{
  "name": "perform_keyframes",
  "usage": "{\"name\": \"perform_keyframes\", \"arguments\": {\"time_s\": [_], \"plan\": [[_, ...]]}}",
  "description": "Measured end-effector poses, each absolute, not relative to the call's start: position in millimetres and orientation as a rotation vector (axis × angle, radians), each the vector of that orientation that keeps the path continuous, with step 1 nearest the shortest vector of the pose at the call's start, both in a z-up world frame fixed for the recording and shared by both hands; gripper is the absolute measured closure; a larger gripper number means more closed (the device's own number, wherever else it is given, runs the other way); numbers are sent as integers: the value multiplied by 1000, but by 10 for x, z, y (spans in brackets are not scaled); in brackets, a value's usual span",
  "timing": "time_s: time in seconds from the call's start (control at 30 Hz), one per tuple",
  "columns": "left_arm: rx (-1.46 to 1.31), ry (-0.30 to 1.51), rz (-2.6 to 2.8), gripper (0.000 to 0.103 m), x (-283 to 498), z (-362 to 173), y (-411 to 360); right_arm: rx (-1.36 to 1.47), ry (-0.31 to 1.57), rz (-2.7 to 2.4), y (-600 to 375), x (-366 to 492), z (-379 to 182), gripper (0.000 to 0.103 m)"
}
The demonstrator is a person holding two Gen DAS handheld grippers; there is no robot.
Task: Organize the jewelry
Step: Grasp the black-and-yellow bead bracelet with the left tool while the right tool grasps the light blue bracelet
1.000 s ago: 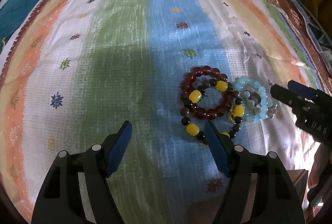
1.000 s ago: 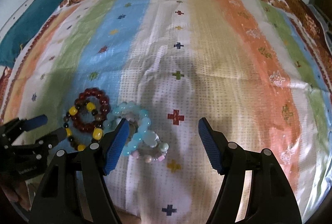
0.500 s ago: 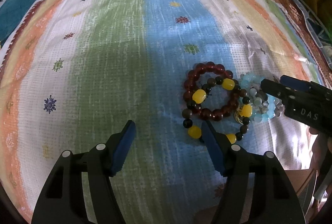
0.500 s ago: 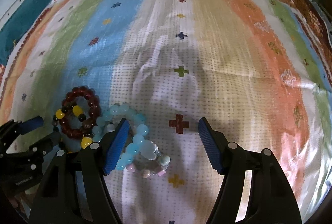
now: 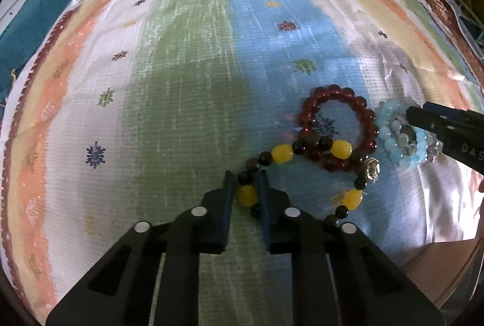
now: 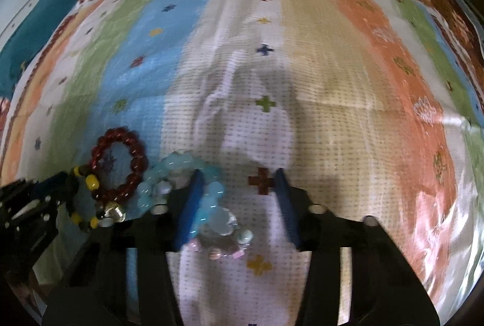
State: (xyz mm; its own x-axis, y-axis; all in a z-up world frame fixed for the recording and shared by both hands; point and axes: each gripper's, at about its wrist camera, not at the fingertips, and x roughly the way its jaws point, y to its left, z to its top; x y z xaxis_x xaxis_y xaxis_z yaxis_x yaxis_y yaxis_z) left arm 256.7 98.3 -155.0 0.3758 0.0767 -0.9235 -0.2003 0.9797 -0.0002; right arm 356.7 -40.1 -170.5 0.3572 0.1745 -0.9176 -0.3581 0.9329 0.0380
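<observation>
At lower centre, the closing left gripper (image 5: 245, 188) pinches the black-and-yellow bracelet (image 5: 279, 153), which trails right toward the closing right gripper (image 6: 239, 196), half-shut around the pale-blue bracelet (image 6: 208, 205).

Both hand-held grippers (image 5: 245, 179) (image 6: 239, 184) closing

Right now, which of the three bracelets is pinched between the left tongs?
The yellow-and-black bead bracelet: the closing left tongs pinch its beads. The dark red one lies free.

left hand-held gripper (image 5: 245, 185) closing on yellow-black bracelet (image 5: 311, 174)
</observation>
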Motion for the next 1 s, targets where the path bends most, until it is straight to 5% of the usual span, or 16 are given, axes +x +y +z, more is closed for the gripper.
{"name": "perform_keyframes", "arguments": {"time_s": [0.1, 1.0], "plan": [[-120, 1169, 173, 91, 2560, -1541, 989, -182, 1168, 362, -388, 3555, -1726, 88], [-174, 1015, 85, 91, 2423, -870, 725, -184, 1085, 426, -363, 3154, -1277, 91]]}}
